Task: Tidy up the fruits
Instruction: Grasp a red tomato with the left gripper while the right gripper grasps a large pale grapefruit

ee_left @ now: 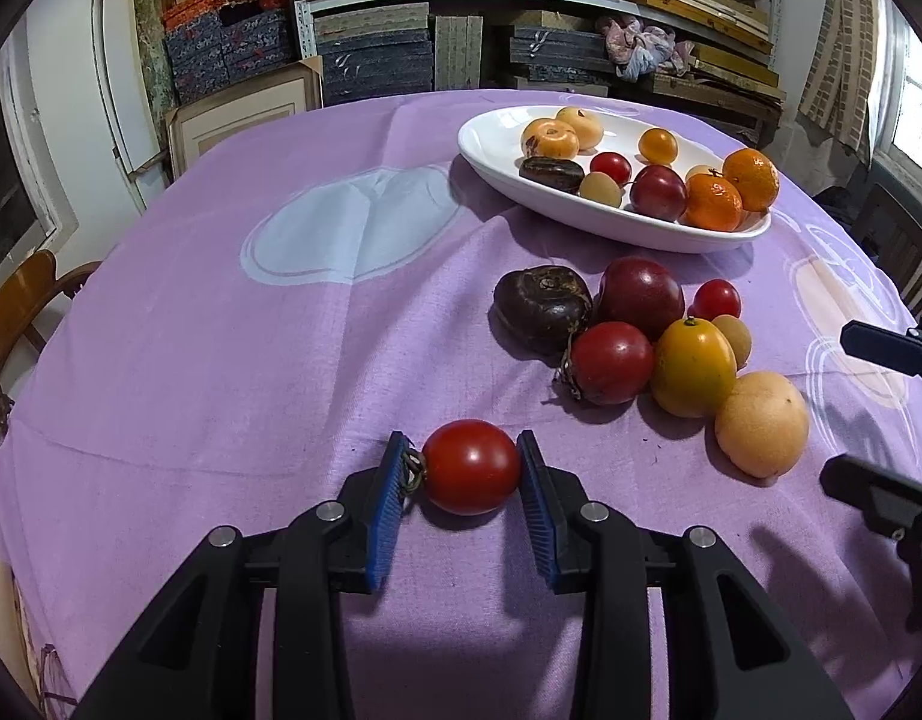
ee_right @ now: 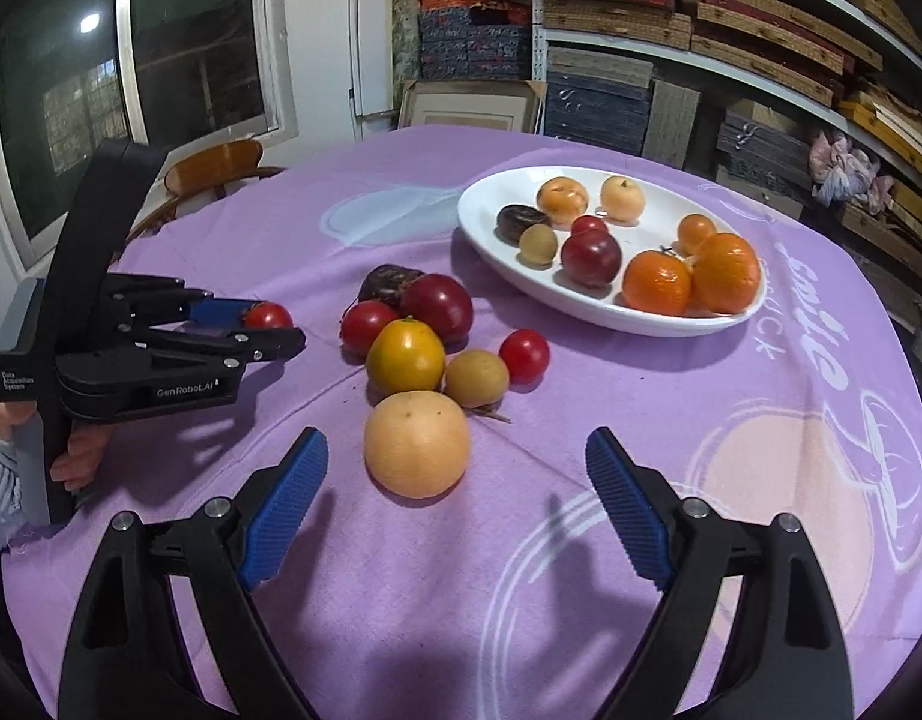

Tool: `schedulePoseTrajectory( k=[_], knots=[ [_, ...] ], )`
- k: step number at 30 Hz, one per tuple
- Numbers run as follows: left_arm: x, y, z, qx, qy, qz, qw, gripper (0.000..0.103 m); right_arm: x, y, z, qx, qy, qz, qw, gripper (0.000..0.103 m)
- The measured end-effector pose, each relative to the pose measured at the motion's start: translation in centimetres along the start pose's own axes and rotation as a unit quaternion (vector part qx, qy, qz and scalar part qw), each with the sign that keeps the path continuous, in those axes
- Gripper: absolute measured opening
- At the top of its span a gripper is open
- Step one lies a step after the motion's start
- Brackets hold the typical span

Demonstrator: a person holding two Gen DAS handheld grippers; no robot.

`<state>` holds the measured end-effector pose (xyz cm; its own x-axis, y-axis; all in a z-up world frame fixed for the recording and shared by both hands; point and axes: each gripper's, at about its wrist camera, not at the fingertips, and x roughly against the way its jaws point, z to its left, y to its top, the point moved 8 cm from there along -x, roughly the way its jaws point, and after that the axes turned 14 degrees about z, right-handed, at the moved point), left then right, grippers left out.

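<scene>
The left gripper (ee_left: 470, 468) had its blue pads pinched onto a red tomato (ee_left: 472, 467) — one pad against the stem end, the other on the smooth cheek, the fruit sitting low over the purple tablecloth (ee_left: 221, 360). The risk, as I judged it: that grip was right out at the pad tips on a round, glossy skin, so a quick lift or swing toward the white dish (ee_left: 497, 138) could let the tomato squirt free and roll off the table, and squeezing harder might bruise or split it. The dried stem under one pad could also let it pivot.

Over on the other side, the right gripper (ee_right: 455, 504) hung with its jaws spread wide and empty, the pale round fruit (ee_right: 416, 444) lying just ahead, between the line of the fingertips but not touched. Crowded behind it sat the loose cluster (ee_right: 407, 324) — a careless approach could knock those neighbours rolling. The dish lay well beyond, already part filled.
</scene>
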<state>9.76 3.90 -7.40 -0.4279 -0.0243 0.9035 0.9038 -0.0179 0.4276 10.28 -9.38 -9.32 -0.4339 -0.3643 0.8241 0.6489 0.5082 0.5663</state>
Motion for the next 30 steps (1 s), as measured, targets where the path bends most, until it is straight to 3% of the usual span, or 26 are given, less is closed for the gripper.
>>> schedulePoseTrajectory(
  k=[10,20,30],
  knots=[
    [0.0,0.0,0.0,0.006,-0.003,0.001,1.0000,0.039,-2.5,0.5,1.1,-0.002,-0.005,0.046,0.999,0.080],
    [-0.1,0.1,0.0,0.007,-0.003,0.001,1.0000,0.039,-3.9,0.7,1.9,0.007,0.002,0.069,0.998,0.046],
    [-0.1,0.1,0.0,0.009,-0.006,0.001,0.9999,0.039,-3.4,0.7,1.2,-0.005,0.018,0.054,0.998,0.044]
  ],
)
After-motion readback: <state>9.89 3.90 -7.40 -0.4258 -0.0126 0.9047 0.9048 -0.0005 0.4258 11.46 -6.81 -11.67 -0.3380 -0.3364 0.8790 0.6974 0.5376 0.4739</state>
